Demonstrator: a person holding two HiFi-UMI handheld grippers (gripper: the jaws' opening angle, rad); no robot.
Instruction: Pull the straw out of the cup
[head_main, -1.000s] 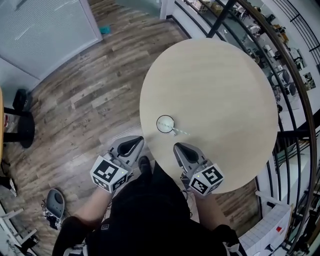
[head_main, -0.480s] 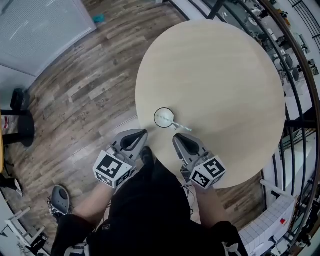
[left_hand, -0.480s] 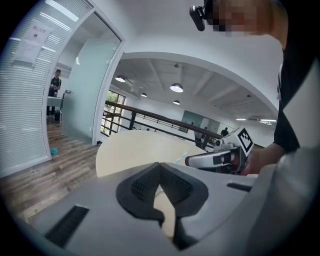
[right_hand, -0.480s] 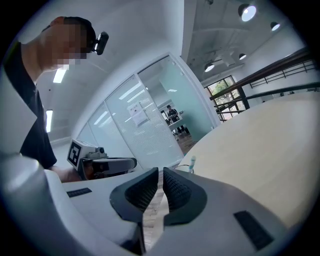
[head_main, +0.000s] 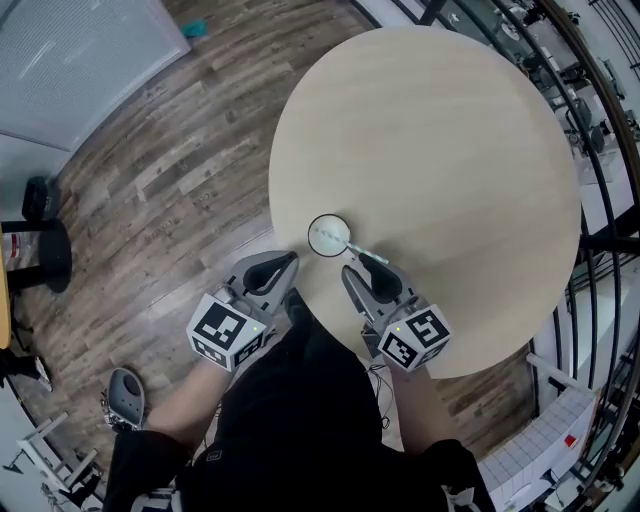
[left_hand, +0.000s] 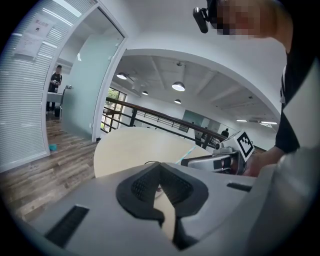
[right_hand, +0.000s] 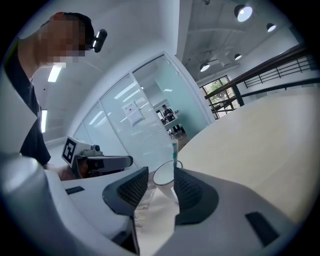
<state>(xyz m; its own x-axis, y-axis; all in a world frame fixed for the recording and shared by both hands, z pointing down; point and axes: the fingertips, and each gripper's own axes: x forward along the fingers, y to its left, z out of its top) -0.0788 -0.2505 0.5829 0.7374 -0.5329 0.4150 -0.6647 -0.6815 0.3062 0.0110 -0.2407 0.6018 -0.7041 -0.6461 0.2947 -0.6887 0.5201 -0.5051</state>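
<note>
Right gripper (head_main: 362, 264) has its jaws opening: in the right gripper view (right_hand: 161, 172) the two dark, ribbed pads (right_hand: 189, 189) stand apart and press on nothing. The cup (right_hand: 164, 176) shows in the gap just beyond them. Left gripper (head_main: 284, 259) has its pads drawn together at the tips in the left gripper view (left_hand: 160, 165), with nothing between them.

The cup (head_main: 328, 236) is small, round and white with a thin dark rim, and it stands upright. The straw (head_main: 356, 251) is thin and pale with greenish bands. It is in the cup and leans over the rim on the right gripper's side, its free end close to that gripper's tips; whether they touch cannot be told. In the right gripper view the straw (right_hand: 174, 150) rises above the cup's rim.

The cup rests on a round worktop (head_main: 430, 140) of smooth, pale wood, on the side towards the person. Beyond the cup the worktop is bare.

Both grippers are grey and wedge-shaped, each with a marker cube (head_main: 412, 338) at its rear. They converge on the cup from the near side, tilted slightly downward, the left one beside the cup over the plank floor (head_main: 170, 190).
</note>
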